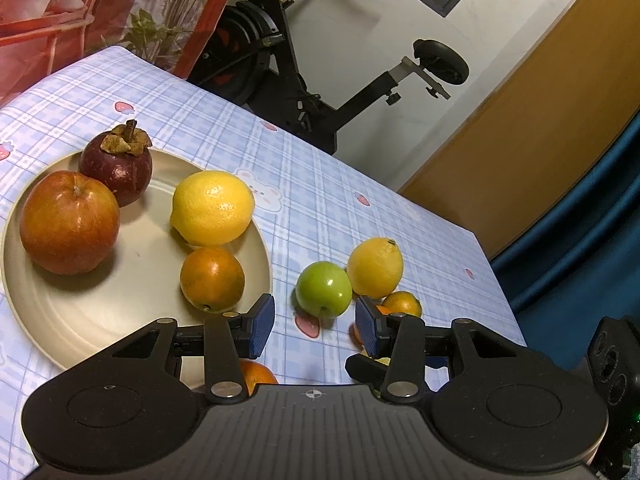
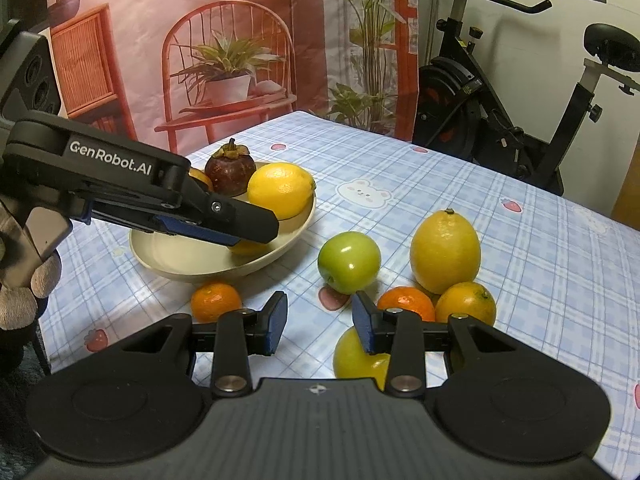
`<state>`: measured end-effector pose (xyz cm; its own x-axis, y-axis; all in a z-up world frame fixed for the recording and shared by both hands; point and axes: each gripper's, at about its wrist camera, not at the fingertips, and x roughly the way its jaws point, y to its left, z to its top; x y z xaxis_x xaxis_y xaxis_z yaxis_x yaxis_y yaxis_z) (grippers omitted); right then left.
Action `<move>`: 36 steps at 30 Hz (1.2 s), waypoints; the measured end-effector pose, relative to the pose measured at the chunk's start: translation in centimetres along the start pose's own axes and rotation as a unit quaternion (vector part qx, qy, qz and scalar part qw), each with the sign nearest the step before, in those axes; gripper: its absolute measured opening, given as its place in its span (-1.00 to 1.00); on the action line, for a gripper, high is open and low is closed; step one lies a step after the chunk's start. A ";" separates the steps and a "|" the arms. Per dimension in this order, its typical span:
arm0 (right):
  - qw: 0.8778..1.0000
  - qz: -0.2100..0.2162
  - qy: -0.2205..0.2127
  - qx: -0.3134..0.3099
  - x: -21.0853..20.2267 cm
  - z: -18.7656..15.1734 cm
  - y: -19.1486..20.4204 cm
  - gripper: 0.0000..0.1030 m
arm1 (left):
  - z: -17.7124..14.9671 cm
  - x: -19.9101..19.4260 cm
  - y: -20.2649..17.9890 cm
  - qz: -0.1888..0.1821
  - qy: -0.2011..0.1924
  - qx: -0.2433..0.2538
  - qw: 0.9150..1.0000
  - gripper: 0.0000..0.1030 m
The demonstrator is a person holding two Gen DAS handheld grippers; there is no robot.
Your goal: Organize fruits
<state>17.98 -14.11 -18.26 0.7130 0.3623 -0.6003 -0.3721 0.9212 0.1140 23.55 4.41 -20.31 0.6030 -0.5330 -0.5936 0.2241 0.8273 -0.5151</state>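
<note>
Left wrist view: The left tool (image 1: 315, 326) stands parted and empty above the tabletop (image 1: 360, 216), its blue pads touching nothing. The plate (image 1: 48, 312) at 10 o'clock holds a red apple (image 1: 70, 222), a mangosteen (image 1: 116, 166), a lemon (image 1: 212, 208) and an orange (image 1: 212, 278). The green apple (image 1: 324, 289) lies at 12 o'clock, just beyond the pads, touching a second lemon (image 1: 375, 267).

Risk: closing on the round apple off-centre would likely roll it into that lemon or toward the tabletop edge.

Right wrist view: The right tool (image 2: 320, 322) is likewise parted and empty. The green apple (image 2: 349, 262) sits at 12 o'clock, just beyond the fingertips. A mandarin (image 2: 216, 302) lies at 10 o'clock beside the plate (image 2: 224, 268). The left tool (image 2: 240, 234) reaches over the plate; simultaneous advance of both tools risks collision.
</note>
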 end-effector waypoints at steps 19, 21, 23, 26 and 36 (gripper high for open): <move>0.999 0.022 0.021 -0.014 6.0 4.0 -2.3 -0.08 | 4.3 1.7 -1.2 0.031 -0.006 0.066 0.997 -0.10; 0.999 0.031 0.029 -0.016 6.2 3.9 -2.0 -0.09 | 4.2 2.2 -1.3 0.028 0.006 0.073 0.997 -0.10; 0.999 0.029 0.030 -0.028 6.1 3.6 -1.4 -0.06 | 4.0 2.8 -1.4 0.026 0.021 0.080 0.996 -0.10; 0.999 0.028 0.026 -0.031 5.7 3.0 -1.3 -0.07 | 3.6 3.7 -1.7 0.028 0.040 0.098 0.994 -0.10; 0.999 0.031 0.023 -0.029 5.2 2.4 -1.4 -0.08 | 2.8 5.3 -2.1 0.031 0.078 0.138 0.987 -0.11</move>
<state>23.61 -13.13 -19.68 0.6600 0.4111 -0.6288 -0.4502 0.8865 0.1070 28.46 0.34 -20.62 0.5012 -0.4836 -0.7176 0.4037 0.8642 -0.3004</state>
